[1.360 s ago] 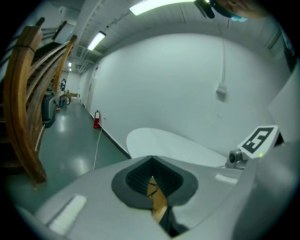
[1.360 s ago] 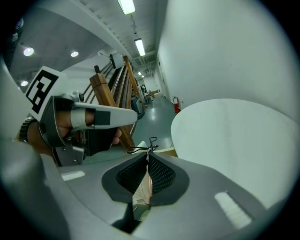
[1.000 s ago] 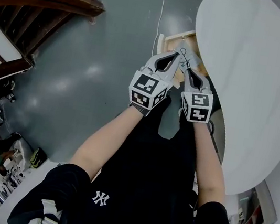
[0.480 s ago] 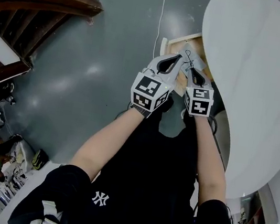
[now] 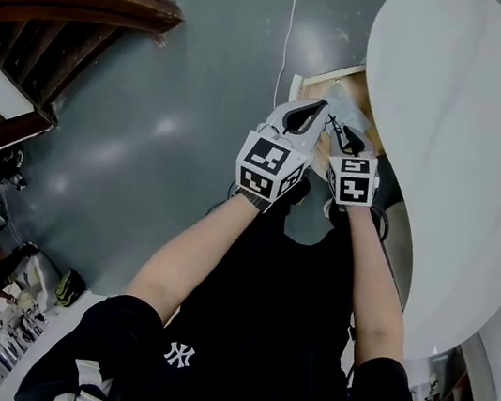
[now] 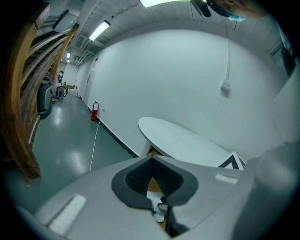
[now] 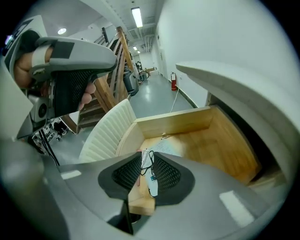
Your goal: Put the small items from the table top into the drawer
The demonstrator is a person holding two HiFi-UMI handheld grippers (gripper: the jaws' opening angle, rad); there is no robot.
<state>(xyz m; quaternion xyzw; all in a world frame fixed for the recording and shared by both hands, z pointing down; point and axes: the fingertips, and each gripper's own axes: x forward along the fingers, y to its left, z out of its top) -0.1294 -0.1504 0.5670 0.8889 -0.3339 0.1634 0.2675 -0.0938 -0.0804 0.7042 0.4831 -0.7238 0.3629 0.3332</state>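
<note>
Jaws of our right gripper (image 7: 146, 166) have just been opening and stand spread, a corded tag (image 7: 152, 183) between them over the drawer (image 7: 178, 123). At its 9 o'clock, our left gripper (image 5: 321, 108) keeps its jaws pressed together.

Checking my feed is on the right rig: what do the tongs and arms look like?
The left tongs and right tongs are light grey with dark ribbed pads; each carries a white cube with black square markers. The person wears a black short-sleeved shirt.
</note>
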